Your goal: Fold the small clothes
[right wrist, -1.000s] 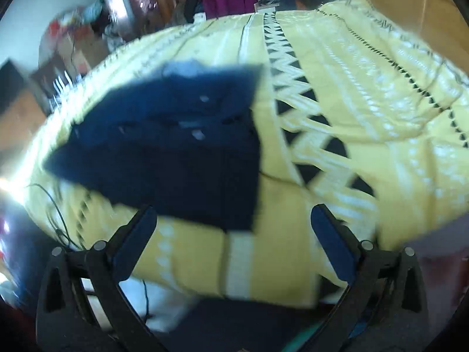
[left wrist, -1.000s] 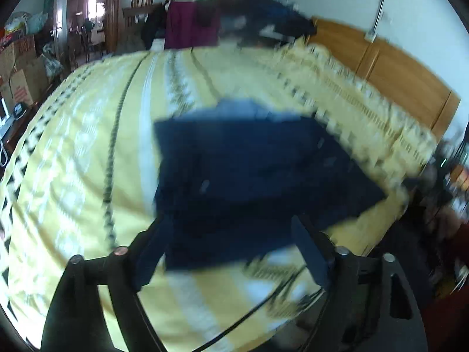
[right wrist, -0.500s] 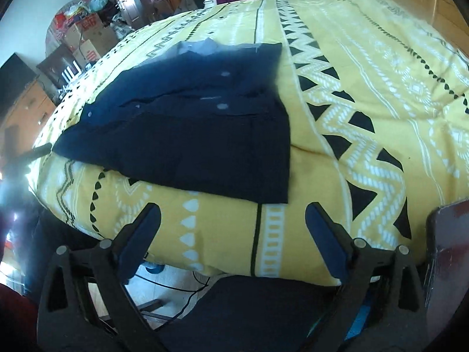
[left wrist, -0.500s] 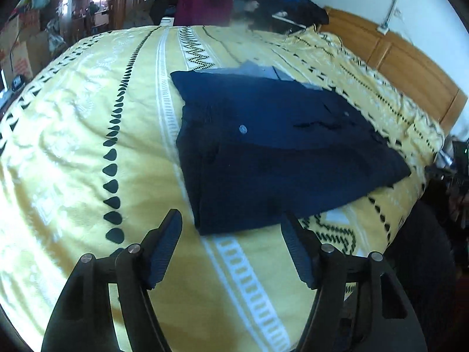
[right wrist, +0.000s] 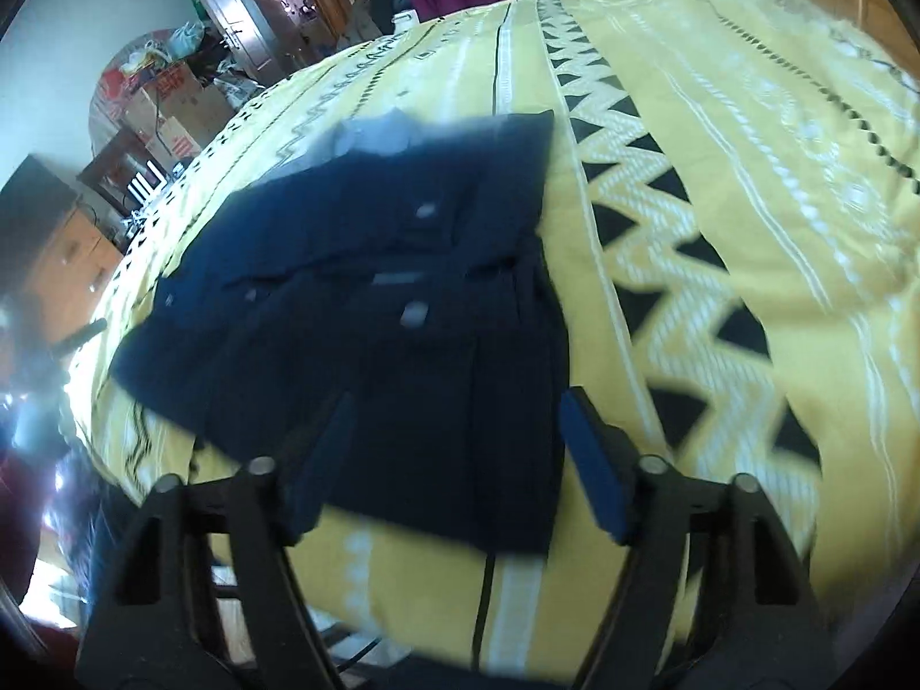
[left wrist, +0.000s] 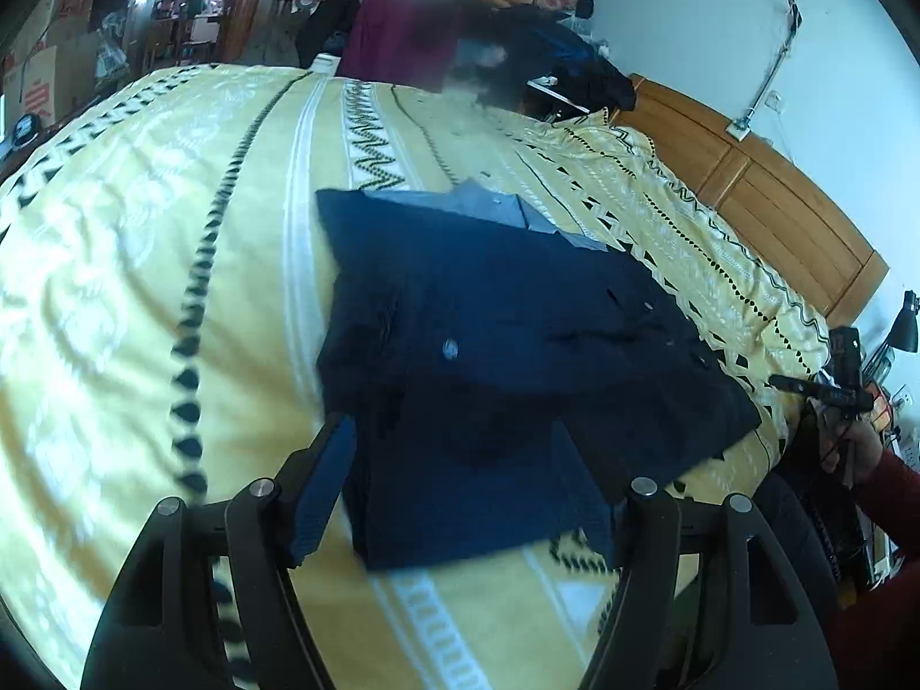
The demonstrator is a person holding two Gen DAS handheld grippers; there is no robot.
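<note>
- Left claw (left wrist: 460, 494): jaws spread wide, nothing between the pads. Blue-padded fingers (left wrist: 322, 483) sit low over the near hem of the garment; whether they touch the cloth cannot be told.
- Right claw (right wrist: 454, 460): jaws likewise apart, holding nothing. Its pads frame the garment's near edge from the other side; contact cannot be told, frame blurred.
- Garment (left wrist: 506, 356): dark navy, small, buttoned, lying flat on the bed near its front edge. One part is laid over the body. A pale blue layer (left wrist: 494, 204) shows at the far end. In the right view the same garment (right wrist: 374, 310) lies left of a black-triangle band in the cover.
- Bed cover (left wrist: 144, 264): yellow with white stripes and black zigzag and triangle rows; it carries the garment only in the near area.
- Right of the left view: a hand (left wrist: 857, 443) in a red sleeve (left wrist: 897, 494), holding a dark device beyond the bed's corner.
- Far side: wooden headboard (left wrist: 759, 195) along the white wall.
- Far end of bed: heap of clothes (left wrist: 402, 40), maroon and dark pieces, blurred.
- Background, left: cardboard boxes (right wrist: 172, 98) and a doorway; no contents visible.
</note>
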